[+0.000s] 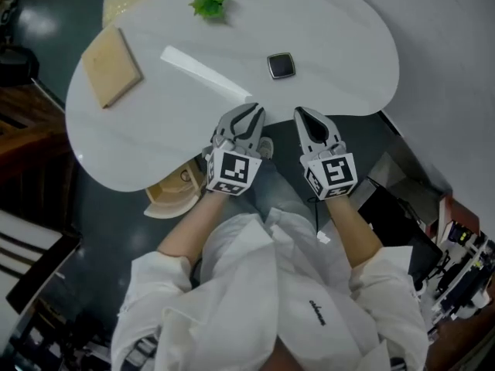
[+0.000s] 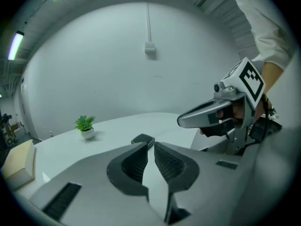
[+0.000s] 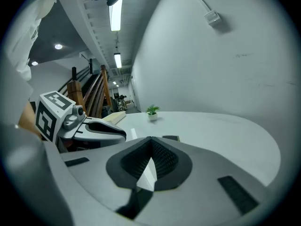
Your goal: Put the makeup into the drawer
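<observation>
A small black square makeup compact (image 1: 281,66) lies shut on the white table (image 1: 155,137), toward the far right. It also shows just past the jaw tips, as the compact (image 2: 143,139) in the left gripper view and the compact (image 3: 170,138) in the right gripper view. A flat beige wooden box (image 1: 112,66) rests at the table's left. My left gripper (image 1: 255,113) and right gripper (image 1: 300,113) hover side by side at the table's near edge, short of the compact. Both are shut with nothing between the jaws: left gripper (image 2: 150,147), right gripper (image 3: 150,140).
A small green plant in a white pot (image 1: 209,0) stands at the table's far edge. A beige stool (image 1: 174,192) sits under the near left edge. Dark floor and cluttered shelving (image 1: 456,269) lie to the right of the person.
</observation>
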The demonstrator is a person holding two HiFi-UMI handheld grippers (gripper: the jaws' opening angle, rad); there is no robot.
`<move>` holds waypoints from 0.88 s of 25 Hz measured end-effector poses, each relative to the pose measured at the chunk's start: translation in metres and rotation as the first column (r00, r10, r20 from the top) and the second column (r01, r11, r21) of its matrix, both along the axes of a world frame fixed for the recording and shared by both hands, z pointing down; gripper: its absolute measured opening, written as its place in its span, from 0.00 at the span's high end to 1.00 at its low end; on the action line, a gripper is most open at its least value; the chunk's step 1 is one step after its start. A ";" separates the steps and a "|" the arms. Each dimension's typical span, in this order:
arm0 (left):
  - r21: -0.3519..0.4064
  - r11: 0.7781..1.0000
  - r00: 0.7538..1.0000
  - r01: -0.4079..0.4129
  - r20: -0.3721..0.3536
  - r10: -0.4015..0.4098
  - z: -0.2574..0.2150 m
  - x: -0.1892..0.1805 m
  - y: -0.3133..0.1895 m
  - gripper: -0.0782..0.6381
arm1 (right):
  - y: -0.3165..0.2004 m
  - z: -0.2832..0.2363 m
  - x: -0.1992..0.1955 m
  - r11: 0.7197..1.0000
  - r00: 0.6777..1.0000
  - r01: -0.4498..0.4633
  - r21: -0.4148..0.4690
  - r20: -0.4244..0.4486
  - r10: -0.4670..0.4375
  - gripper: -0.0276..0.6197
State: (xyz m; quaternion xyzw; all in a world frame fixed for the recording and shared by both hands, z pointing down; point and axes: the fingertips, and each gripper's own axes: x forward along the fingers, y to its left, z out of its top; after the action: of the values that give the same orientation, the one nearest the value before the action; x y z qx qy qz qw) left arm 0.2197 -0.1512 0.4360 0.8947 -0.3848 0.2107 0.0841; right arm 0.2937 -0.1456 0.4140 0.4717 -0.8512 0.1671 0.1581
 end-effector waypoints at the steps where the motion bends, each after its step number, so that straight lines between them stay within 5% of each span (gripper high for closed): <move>1: -0.012 1.000 1.000 0.018 0.001 -0.018 0.002 0.007 -0.007 0.81 | -0.007 0.000 0.007 1.000 1.000 -0.007 0.002 0.001 0.007 0.93; 8: -0.091 0.983 0.987 0.159 -0.017 -0.161 0.019 0.043 -0.053 0.80 | -0.048 0.012 0.040 1.000 1.000 -0.012 -0.009 0.002 0.012 0.93; 16: -0.180 0.933 0.950 0.310 0.011 -0.313 0.050 0.061 -0.088 0.43 | -0.079 0.023 0.063 1.000 1.000 -0.008 -0.006 -0.022 0.008 0.93; 22: -0.199 0.882 0.904 0.428 0.079 -0.421 0.063 0.062 -0.112 0.37 | -0.088 0.025 0.064 1.000 1.000 -0.009 -0.017 0.000 0.009 0.93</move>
State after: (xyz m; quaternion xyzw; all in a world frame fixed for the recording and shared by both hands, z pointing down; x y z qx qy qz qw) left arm 0.2814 -0.2636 0.4989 0.7710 -0.5479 0.2418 0.2166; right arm 0.3579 -0.2334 0.4391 0.4741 -0.8477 0.1750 0.1613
